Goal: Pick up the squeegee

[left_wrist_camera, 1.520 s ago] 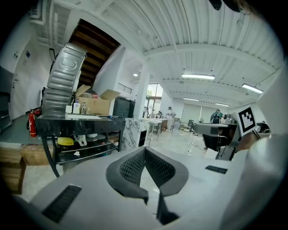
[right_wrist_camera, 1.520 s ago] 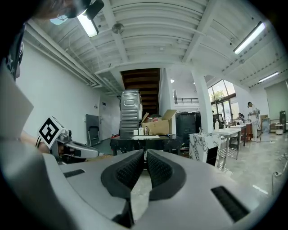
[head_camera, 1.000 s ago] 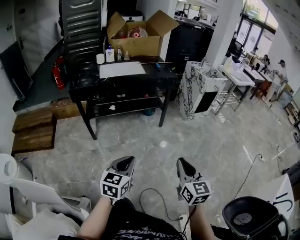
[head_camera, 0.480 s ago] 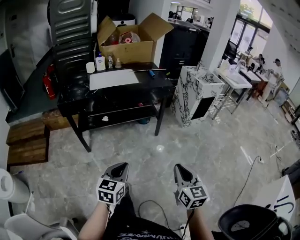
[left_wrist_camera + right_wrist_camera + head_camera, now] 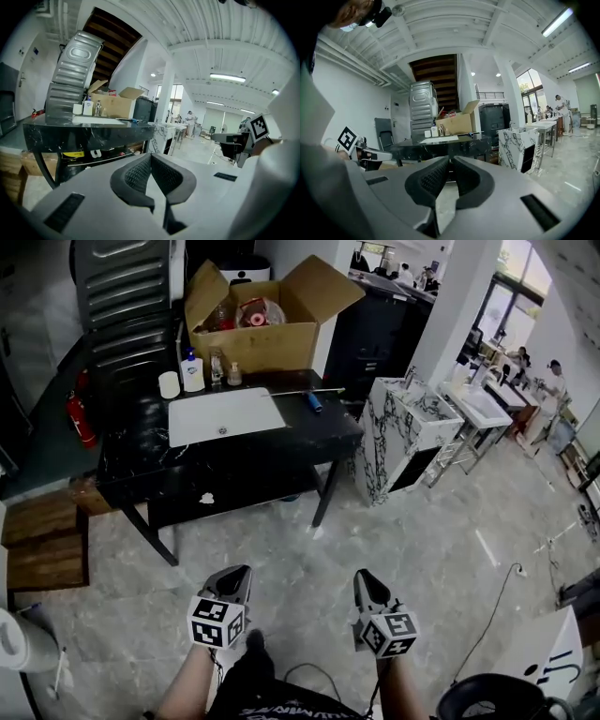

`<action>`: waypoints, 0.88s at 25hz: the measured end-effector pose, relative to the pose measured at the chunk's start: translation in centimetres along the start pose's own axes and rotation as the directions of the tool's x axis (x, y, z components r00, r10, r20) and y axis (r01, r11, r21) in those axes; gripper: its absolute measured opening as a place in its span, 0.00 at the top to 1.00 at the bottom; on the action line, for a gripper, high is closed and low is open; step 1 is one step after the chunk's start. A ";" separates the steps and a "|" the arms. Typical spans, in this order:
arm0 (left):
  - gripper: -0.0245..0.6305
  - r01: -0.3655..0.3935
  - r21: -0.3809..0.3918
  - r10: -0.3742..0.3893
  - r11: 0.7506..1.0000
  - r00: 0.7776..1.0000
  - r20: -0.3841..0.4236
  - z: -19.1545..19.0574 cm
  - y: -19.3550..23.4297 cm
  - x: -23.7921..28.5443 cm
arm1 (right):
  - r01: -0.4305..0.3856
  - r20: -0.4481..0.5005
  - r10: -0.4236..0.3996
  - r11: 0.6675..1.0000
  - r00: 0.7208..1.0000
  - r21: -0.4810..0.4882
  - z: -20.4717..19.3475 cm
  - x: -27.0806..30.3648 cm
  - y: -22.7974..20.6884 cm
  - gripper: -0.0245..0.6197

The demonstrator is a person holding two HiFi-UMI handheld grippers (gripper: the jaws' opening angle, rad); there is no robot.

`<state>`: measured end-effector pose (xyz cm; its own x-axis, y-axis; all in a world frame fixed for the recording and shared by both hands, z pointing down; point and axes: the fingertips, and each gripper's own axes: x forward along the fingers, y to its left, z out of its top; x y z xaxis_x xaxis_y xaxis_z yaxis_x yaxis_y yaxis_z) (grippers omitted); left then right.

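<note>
You've come closer to the black table (image 5: pixel 319 432) since a second ago, and it now looms larger in the head view. Your left gripper (image 5: pixel 234 576) and right gripper (image 5: pixel 364 582) are both clenched on nothing, side by side above the marble floor (image 5: pixel 441 549), well short of the table. The blue-handled squeegee (image 5: pixel 313 400) lies on the tabletop's far right part, between the white sheet (image 5: pixel 225 415) and the table's right edge, just in front of the open cardboard box (image 5: pixel 272 345).
</note>
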<state>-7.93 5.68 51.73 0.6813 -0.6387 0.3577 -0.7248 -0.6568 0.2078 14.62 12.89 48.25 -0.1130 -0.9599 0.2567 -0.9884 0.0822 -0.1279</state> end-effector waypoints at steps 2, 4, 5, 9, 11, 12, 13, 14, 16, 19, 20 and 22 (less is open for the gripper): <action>0.93 -0.004 -0.005 0.004 1.000 1.000 -0.005 1.6 3.3 2.3 | 0.006 -0.013 -0.006 1.000 1.000 0.008 1.0 4.1 -0.1 0.87; 0.93 -0.011 -0.004 0.011 1.000 1.000 -0.003 3.4 6.6 4.4 | 0.007 -0.020 -0.007 1.000 1.000 0.012 2.1 8.2 -0.1 0.87; 0.93 -0.014 -0.006 0.014 1.000 1.000 0.000 4.4 8.1 5.4 | 0.007 -0.024 -0.007 1.000 1.000 0.015 2.6 10.1 0.0 0.87; 0.93 -0.022 -0.008 0.022 1.000 1.000 0.007 7.3 13.2 8.9 | 0.015 -0.032 -0.014 0.999 0.999 0.036 4.4 17.1 -0.2 0.87; 0.93 -0.029 -0.014 0.029 0.999 1.000 0.007 8.3 15.4 10.6 | 0.022 -0.041 -0.020 0.999 0.999 0.048 4.9 20.0 -0.3 0.87; 0.93 -0.033 -0.019 0.033 0.999 0.999 0.006 8.7 16.4 11.4 | 0.023 -0.047 -0.020 0.998 0.999 0.051 5.0 21.3 -0.4 0.87; 0.93 -0.037 -0.023 0.037 0.999 0.999 0.005 9.1 17.2 12.2 | 0.022 -0.053 -0.019 0.998 0.998 0.053 5.1 22.4 -0.7 0.87; 0.93 -0.041 -0.025 0.041 0.999 0.999 0.004 9.5 17.9 13.0 | 0.020 -0.059 -0.017 0.998 0.998 0.053 5.3 23.4 -1.0 0.87; 0.93 -0.046 -0.021 0.046 0.999 0.999 0.004 10.3 19.1 14.6 | 0.023 -0.065 -0.019 0.998 0.998 0.058 5.7 25.4 -1.9 0.87; 0.93 -0.058 -0.013 0.058 0.998 0.998 0.003 11.5 20.7 17.5 | 0.039 -0.069 -0.034 0.997 0.997 0.062 6.4 28.8 -4.0 0.87; 0.93 -0.063 -0.013 0.063 0.998 0.998 0.001 11.9 21.2 18.6 | 0.044 -0.070 -0.040 0.997 0.997 0.061 6.6 30.1 -4.7 0.87; 0.93 -0.073 -0.009 0.073 0.997 0.997 0.002 12.7 22.1 20.7 | 0.055 -0.070 -0.051 0.997 0.996 0.056 7.1 32.8 -6.4 0.87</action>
<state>-8.56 -27.21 52.16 0.6271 -0.6855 0.3699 -0.7732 -0.6052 0.1893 18.00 -20.98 50.72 -0.0691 -0.9418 0.3291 -0.9859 0.0142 -0.1666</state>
